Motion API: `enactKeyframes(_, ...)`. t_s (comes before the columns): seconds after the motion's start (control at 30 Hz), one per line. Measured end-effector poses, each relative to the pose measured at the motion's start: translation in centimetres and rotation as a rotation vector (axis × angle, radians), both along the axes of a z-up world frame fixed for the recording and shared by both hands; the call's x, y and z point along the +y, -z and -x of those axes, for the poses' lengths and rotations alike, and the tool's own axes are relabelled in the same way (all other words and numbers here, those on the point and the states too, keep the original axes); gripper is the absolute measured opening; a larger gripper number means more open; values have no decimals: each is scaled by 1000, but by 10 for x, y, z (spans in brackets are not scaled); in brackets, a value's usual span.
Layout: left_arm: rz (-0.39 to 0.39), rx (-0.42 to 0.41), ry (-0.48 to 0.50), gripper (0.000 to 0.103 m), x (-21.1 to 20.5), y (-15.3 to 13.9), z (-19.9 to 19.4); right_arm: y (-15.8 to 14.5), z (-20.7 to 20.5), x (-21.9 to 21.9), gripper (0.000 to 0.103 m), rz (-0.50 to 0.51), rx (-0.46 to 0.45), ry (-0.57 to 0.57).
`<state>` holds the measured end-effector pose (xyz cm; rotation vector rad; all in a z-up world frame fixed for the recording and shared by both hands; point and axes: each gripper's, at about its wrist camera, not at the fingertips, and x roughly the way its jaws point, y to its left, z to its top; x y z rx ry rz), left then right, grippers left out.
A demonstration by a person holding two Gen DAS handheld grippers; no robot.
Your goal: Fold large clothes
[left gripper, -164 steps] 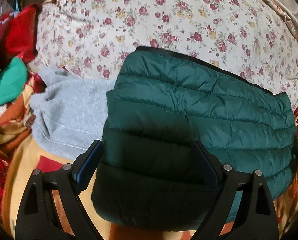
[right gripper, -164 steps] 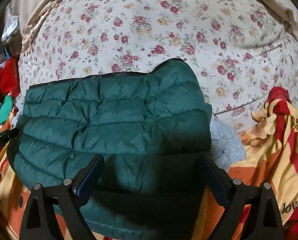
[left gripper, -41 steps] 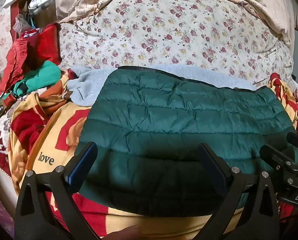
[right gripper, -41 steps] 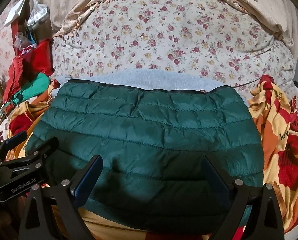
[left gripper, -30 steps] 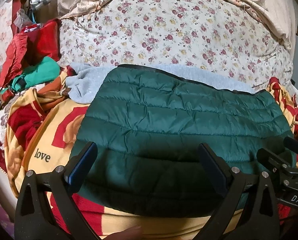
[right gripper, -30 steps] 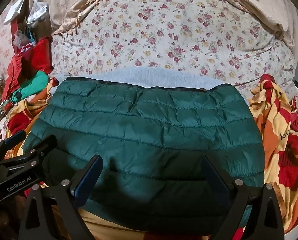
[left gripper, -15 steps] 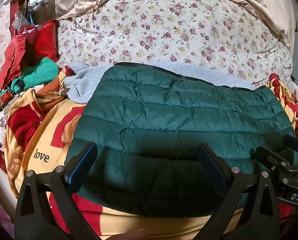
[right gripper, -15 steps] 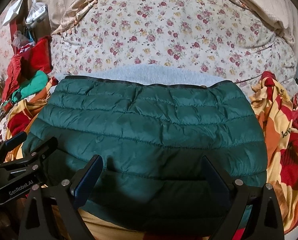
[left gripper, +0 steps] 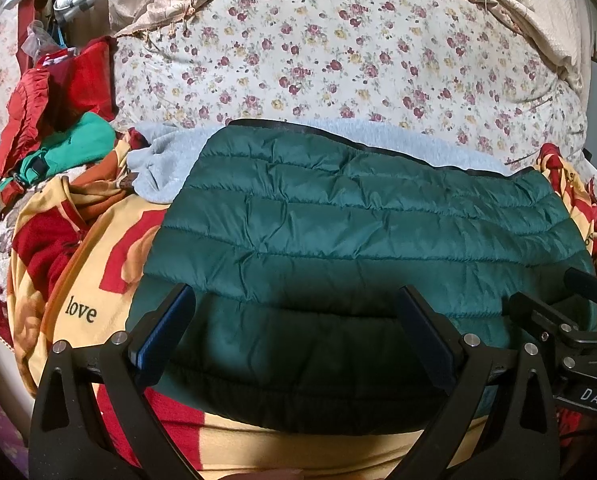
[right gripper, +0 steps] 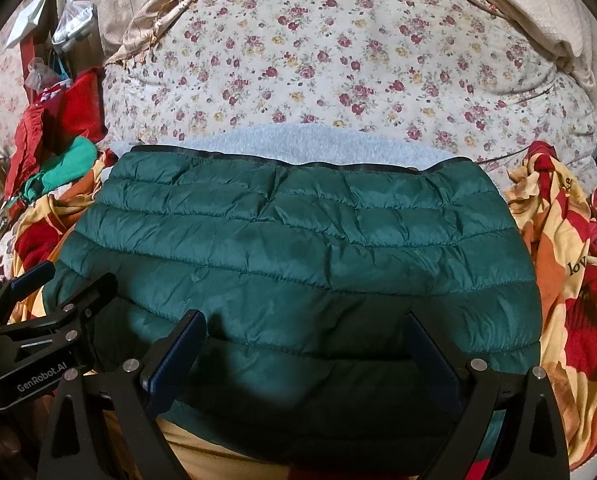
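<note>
A dark green quilted puffer jacket [left gripper: 358,232] [right gripper: 298,248] lies folded into a wide rectangle on the bed, black-trimmed edge at the far side. It rests partly on a light grey sweatshirt [left gripper: 166,160] [right gripper: 318,140]. My left gripper [left gripper: 294,320] hovers open over the jacket's near left part, nothing between its fingers. My right gripper [right gripper: 304,340] hovers open over the near middle, also holding nothing. Each gripper shows at the edge of the other's view: the right one [left gripper: 570,328], the left one [right gripper: 38,320].
A yellow and red blanket printed "love" [left gripper: 82,312] [right gripper: 570,264] covers the bed under the jacket. A floral quilt [left gripper: 358,60] rises behind. Red and green clothes [left gripper: 58,120] are piled at the far left, with bags beyond.
Since 5.5 s ago both grippers have pulled back and up from the jacket, which now lies spread flat. In the last second the views barely shift.
</note>
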<state>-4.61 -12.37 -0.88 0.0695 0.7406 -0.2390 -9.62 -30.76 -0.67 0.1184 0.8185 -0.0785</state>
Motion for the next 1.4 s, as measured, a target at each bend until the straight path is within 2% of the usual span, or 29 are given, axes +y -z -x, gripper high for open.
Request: enactKeyframes(1.4, 0, 18, 4, 101, 3, 6, -2, 4, -4, 0, 97, 3, 12, -7)
